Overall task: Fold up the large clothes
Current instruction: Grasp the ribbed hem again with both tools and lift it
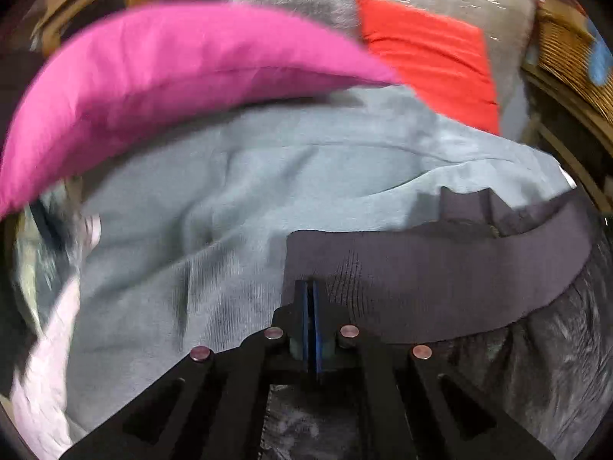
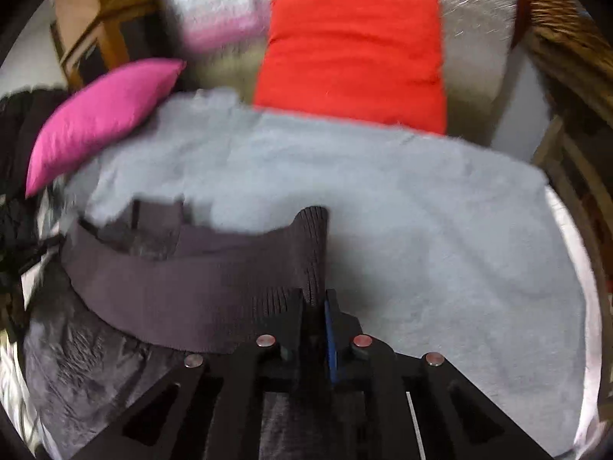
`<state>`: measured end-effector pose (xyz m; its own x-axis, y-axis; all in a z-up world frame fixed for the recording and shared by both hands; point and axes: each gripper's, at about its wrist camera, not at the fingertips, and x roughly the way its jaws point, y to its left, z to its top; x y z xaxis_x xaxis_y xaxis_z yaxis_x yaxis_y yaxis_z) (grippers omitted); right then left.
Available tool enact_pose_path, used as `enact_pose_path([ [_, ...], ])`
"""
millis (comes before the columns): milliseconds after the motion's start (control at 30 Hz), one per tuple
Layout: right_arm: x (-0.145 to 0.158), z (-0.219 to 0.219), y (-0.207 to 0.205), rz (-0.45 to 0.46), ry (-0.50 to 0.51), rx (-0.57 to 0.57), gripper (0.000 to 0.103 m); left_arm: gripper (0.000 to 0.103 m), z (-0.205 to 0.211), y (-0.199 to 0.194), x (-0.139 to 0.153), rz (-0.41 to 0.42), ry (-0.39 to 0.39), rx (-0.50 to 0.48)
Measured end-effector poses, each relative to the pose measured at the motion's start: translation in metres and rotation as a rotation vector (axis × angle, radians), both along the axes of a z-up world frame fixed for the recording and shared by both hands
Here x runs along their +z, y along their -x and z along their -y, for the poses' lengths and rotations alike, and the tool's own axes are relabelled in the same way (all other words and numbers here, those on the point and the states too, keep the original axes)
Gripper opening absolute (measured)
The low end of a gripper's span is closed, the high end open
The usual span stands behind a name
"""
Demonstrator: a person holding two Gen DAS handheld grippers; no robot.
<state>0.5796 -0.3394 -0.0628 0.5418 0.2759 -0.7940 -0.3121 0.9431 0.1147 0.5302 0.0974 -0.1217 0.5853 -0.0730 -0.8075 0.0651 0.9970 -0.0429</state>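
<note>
Your left gripper point(image 1: 310, 299) pinches the dark ribbed waistband point(image 1: 440, 268) at one end, fingers together on it; your right gripper point(image 2: 316, 306) clamps the other end, stretched over the grey blanket point(image 2: 421, 211).

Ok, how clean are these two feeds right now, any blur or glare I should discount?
Left wrist view: the pink cushion is smeared by motion; the dark ribbed band near the left tongs is fairly sharp. Right wrist view: blurrier overall, the red cushion has soft edges, and the grey cloth loses texture. Both bend at the rims; no strong glare.
</note>
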Motion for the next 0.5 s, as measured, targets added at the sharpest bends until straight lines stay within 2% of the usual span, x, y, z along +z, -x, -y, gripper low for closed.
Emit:
enact_pose_path([
  [100, -0.018, 0.008, -0.009, -0.035, -0.012, -0.057, 0.01, 0.002, 0.008, -0.002, -0.013, -0.008, -0.063, 0.004],
  [233, -0.04, 0.016, -0.016, -0.073, -0.071, -0.119, 0.01, 0.003, -0.001, -0.009, -0.022, -0.034, -0.065, 0.067],
  [300, -0.044, 0.02, -0.018, -0.075, -0.065, -0.139, 0.01, 0.003, -0.004, -0.008, -0.022, -0.031, -0.062, 0.086],
  [367, -0.038, 0.028, -0.017, -0.043, -0.066, -0.181, 0.009, 0.003, -0.003, -0.003, -0.018, -0.009, -0.058, 0.081],
  [400, -0.029, 0.034, -0.014, -0.014, -0.097, -0.204, 0.002, 0.003, -0.003, -0.003, -0.019, -0.005, -0.069, 0.079],
  [433, -0.026, 0.036, -0.014, -0.002, -0.11, -0.216, 0.001, 0.003, -0.003, -0.003, -0.02, -0.008, -0.074, 0.079],
  [500, -0.026, 0.042, -0.017, -0.018, -0.111, -0.225, 0.001, 0.005, -0.004, -0.005, -0.024, -0.023, -0.032, 0.062],
])
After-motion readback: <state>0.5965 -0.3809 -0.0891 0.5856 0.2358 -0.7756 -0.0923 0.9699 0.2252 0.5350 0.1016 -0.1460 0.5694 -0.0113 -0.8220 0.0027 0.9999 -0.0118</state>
